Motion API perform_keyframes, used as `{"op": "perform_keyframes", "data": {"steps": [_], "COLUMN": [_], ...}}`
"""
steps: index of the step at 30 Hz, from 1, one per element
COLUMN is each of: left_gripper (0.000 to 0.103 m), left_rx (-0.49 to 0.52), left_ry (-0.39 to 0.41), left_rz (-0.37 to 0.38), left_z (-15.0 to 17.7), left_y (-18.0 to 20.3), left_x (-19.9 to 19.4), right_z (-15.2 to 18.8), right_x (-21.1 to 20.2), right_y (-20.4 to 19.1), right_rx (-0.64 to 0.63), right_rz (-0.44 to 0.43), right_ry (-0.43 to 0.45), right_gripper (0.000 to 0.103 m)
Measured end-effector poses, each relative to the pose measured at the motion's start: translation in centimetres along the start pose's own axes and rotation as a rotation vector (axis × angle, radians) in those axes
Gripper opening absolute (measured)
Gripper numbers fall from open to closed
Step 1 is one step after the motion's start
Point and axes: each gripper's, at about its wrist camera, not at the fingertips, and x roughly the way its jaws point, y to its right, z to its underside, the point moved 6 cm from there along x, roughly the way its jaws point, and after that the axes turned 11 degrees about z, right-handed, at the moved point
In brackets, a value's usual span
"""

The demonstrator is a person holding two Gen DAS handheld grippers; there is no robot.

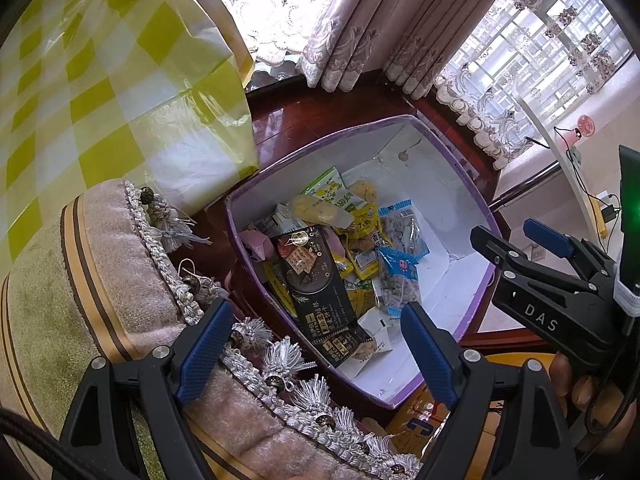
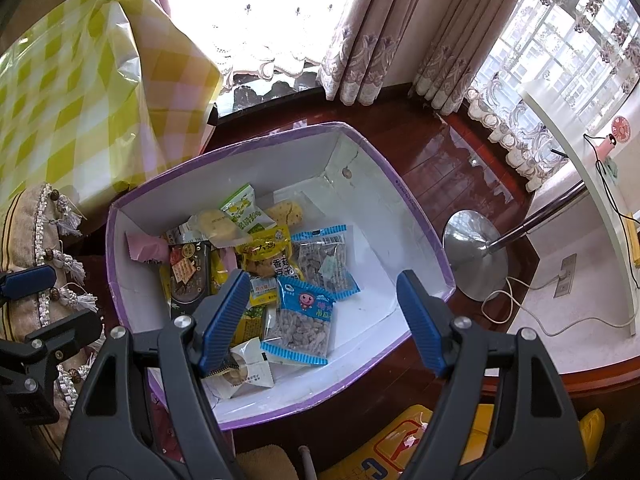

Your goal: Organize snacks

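A white box with a purple rim (image 1: 484,216) (image 2: 424,228) sits on the dark wood floor. It holds several snack packets: a black cracker pack (image 1: 316,280) (image 2: 188,276), blue-edged seed bags (image 1: 400,276) (image 2: 304,320), yellow packets (image 1: 364,224) (image 2: 264,248) and a green one (image 2: 242,208). My left gripper (image 1: 320,348) is open and empty above the box's near left side. My right gripper (image 2: 320,320) is open and empty above the box's near side. It also shows at the right of the left wrist view (image 1: 516,236).
A yellow checked bag (image 1: 120,92) (image 2: 88,108) stands at the left. A fringed cushion (image 1: 120,300) lies near left. A yellow packet (image 2: 404,444) lies in front of the box. A lamp base (image 2: 474,256) and cable lie right. Curtains hang behind.
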Motion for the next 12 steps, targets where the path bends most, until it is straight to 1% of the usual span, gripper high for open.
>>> {"op": "perform_keyframes", "data": {"steps": [4,8,10,12], "left_gripper": [0.089,0.097,0.098,0.103], "left_rx": [0.008,0.029,0.038,0.043], "left_ry": [-0.004,0.007,0.008,0.012], "left_rz": [0.004,0.035,0.037,0.064], "left_z": [0.10,0.03,0.03,-0.05], "left_y": [0.07,0.43,0.58,0.77], "left_x": [0.07,0.35,0.41,0.27], "right_z": [-0.02,0.26,0.30,0.32], "right_x": [0.02,0.13,0.16,0.17], "right_y": [0.03,0.02,0.04,0.09], "right_rx": [0.000,0.005,0.005,0.004], "right_rz": [0.000,-0.006,-0.007,-0.008], "right_ry": [-0.001,-0.008,-0.010,-0.011], "right_gripper": [0.078,0.078,0.078,0.078]}}
